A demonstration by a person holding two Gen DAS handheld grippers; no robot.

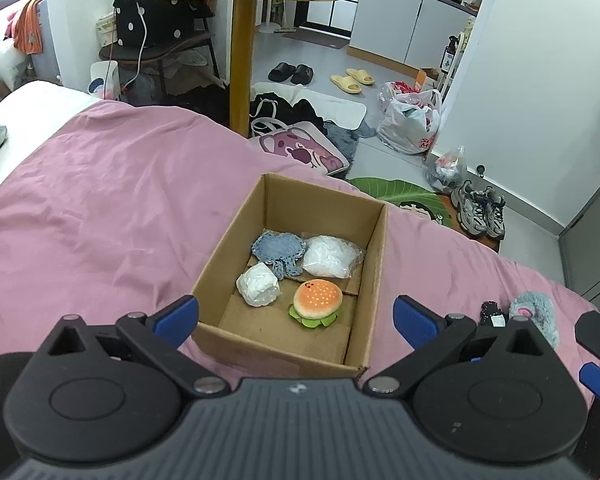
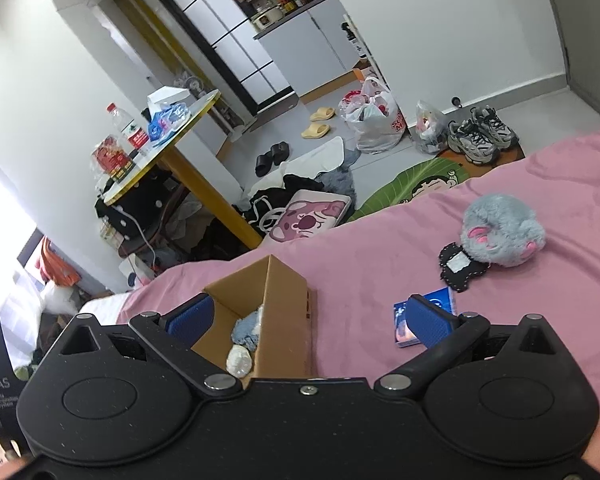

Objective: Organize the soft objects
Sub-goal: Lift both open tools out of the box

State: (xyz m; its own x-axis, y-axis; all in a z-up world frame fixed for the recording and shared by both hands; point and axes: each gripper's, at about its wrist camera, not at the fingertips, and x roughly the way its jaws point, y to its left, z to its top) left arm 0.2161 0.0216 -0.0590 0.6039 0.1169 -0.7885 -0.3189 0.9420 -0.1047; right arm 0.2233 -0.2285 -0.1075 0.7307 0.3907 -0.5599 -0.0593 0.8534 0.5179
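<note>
Both pairs of blue-padded fingers stand spread wide with nothing between them: the left gripper (image 1: 296,320) hangs over the near end of the cardboard box (image 1: 374,280), and the right gripper (image 2: 310,322) sits behind that box at its 6 o'clock. Under everything lies the pink bedspread (image 1: 112,208). Inside the box, a white bubble-wrap bundle (image 1: 331,257) fills the 1 o'clock corner, a blue knitted piece (image 1: 277,249) sits at 11, a white wad (image 1: 258,284) at 8, and a plush burger (image 1: 317,302) at 5. Out on the bedspread at the box's 3 o'clock rest a grey furry toy (image 2: 502,234), a black dotted piece (image 2: 460,266) touching it, and a small blue packet (image 2: 400,322) nearer the right gripper.
</note>
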